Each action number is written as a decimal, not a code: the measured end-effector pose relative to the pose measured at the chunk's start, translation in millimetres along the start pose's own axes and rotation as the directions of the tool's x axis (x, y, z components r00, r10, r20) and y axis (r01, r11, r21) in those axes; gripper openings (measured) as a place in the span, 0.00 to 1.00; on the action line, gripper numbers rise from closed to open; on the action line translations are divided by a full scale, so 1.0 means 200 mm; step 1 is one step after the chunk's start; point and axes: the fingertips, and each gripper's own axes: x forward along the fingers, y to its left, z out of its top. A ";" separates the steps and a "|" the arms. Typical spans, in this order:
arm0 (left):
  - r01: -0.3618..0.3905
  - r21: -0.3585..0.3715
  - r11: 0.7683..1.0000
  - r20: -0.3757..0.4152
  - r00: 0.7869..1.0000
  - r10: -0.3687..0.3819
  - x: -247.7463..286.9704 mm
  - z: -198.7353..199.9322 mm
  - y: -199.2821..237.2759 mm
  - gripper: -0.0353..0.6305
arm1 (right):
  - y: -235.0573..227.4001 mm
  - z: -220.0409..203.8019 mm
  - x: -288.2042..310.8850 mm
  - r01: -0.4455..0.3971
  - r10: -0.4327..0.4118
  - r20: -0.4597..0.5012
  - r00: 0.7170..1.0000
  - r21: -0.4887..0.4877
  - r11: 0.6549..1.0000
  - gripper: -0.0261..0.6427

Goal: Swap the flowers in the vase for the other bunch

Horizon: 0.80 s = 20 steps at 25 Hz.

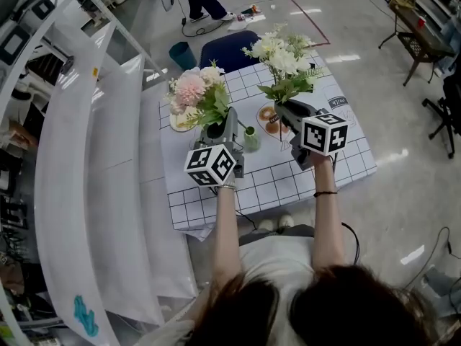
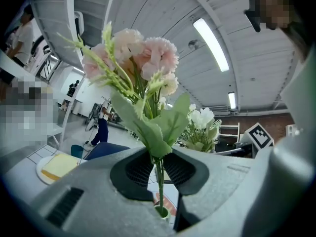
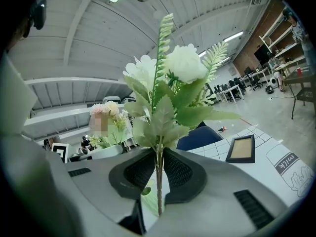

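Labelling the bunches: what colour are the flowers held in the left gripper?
Pale pink; the flowers show best in the left gripper view.

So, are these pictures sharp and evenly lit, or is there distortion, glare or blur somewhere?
Head view: sharp, evenly lit, curved edges, lamp glare on the floor. Left gripper view: strong fisheye, dark corners, pink bunch sharp, ceiling lamp blown out. Right gripper view: same fisheye, white bunch sharp, blooms rather bright.
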 end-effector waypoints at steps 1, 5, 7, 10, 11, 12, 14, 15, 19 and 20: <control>0.000 -0.002 1.000 0.010 1.000 0.000 -0.01 0.02 0.00 0.15 | 0.00 0.00 0.00 0.000 0.000 0.000 1.000 -0.001 1.000 0.11; -0.002 -0.004 1.000 0.051 0.999 0.003 -0.04 0.10 0.01 0.15 | 0.02 0.00 0.00 -0.001 0.001 -0.001 1.000 -0.001 1.000 0.11; -0.005 -0.005 1.000 0.065 0.998 0.005 -0.05 0.12 0.01 0.15 | 0.04 0.00 0.01 -0.003 0.003 -0.001 1.000 0.000 1.000 0.11; -0.009 -0.006 1.000 0.076 0.997 0.009 -0.07 0.15 0.02 0.15 | 0.05 0.00 0.01 -0.003 0.003 -0.001 1.000 -0.002 1.000 0.11; -0.011 -0.005 1.000 0.078 0.997 0.012 -0.07 0.15 0.03 0.15 | 0.05 0.00 0.01 -0.003 0.003 -0.002 1.000 -0.002 1.000 0.11; -0.014 -0.006 1.000 0.080 0.997 0.015 -0.08 0.15 0.03 0.15 | 0.05 -0.01 0.01 -0.003 0.003 -0.003 1.000 -0.002 1.000 0.11; -0.019 -0.007 1.000 0.085 0.996 0.020 -0.09 0.16 0.04 0.15 | 0.05 -0.01 0.01 -0.002 0.002 -0.005 1.000 -0.001 1.000 0.11; -0.022 -0.007 1.000 0.087 0.996 0.023 -0.10 0.17 0.05 0.15 | 0.05 -0.01 0.02 -0.002 0.002 -0.006 1.000 -0.001 1.000 0.11; -0.036 -0.012 0.999 0.095 0.995 0.037 -0.12 0.18 0.08 0.15 | 0.05 -0.03 0.02 0.001 -0.001 -0.009 1.000 0.001 1.000 0.11; -0.040 -0.013 0.999 0.096 0.994 0.041 -0.13 0.18 0.08 0.15 | 0.05 -0.03 0.02 0.002 -0.002 -0.009 1.000 0.002 1.000 0.11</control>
